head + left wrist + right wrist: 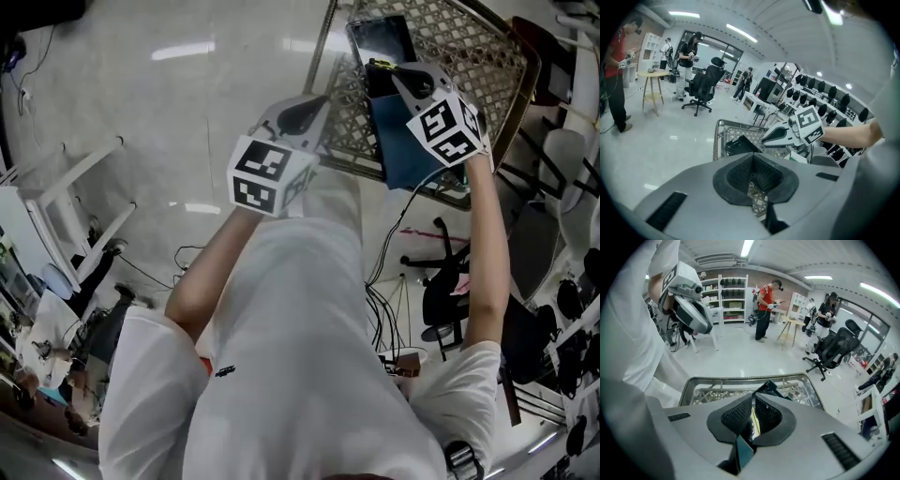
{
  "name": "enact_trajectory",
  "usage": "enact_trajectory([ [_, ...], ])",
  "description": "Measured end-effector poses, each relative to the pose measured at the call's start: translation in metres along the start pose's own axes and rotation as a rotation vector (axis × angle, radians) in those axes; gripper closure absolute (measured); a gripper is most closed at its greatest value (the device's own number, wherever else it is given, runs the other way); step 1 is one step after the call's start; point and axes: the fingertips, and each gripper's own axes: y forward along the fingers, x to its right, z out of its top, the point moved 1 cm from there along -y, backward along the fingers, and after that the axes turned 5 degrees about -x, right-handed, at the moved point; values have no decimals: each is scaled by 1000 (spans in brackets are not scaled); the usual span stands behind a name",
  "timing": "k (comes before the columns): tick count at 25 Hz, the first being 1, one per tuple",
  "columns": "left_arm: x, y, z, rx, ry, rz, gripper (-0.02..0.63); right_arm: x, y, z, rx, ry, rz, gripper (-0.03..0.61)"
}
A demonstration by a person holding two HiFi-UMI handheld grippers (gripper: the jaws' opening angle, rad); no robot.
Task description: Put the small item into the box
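Right, head view first: the person in a white shirt holds both tools out over a wire basket (469, 56). The right gripper (386, 70) is clamped on the small item (403, 141), a flat dark blue piece that hangs below the jaws over the basket's near rim. Just beyond it, the box (380, 42), dark and open-topped, stands in the basket. The left gripper (314, 105) hovers at the basket's left edge. Each gripper's cube shows only black-and-white square markers, with no words to read.

Over to the left gripper view: the left gripper (752, 173) has its ribbed pads pressed together at the tips, with nothing between them, only basket mesh showing through the gap below. Ahead sits the basket (717, 136) with the box (740, 145) inside, and the right gripper (766, 139) reaches over it from the right. An office chair (701, 86) stands well behind on the floor.

Now the right gripper view: the right gripper (752, 416) is closed tight on the small item (751, 420), with a thin yellow edge between the pads and a blue face below. I can't make out any print on it. The box (771, 389) peeks just past the jaws inside the basket (740, 378). The left gripper (704, 326) hangs up on the left.
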Motion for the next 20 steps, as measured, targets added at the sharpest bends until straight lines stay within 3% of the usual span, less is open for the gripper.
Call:
enact_trajectory([
  [15, 48, -76, 30, 56, 159, -82, 611, -43, -148, 70, 321, 426, -329, 577],
  [20, 60, -103, 48, 98, 187, -94, 611, -63, -194, 85, 404, 509, -428, 577],
])
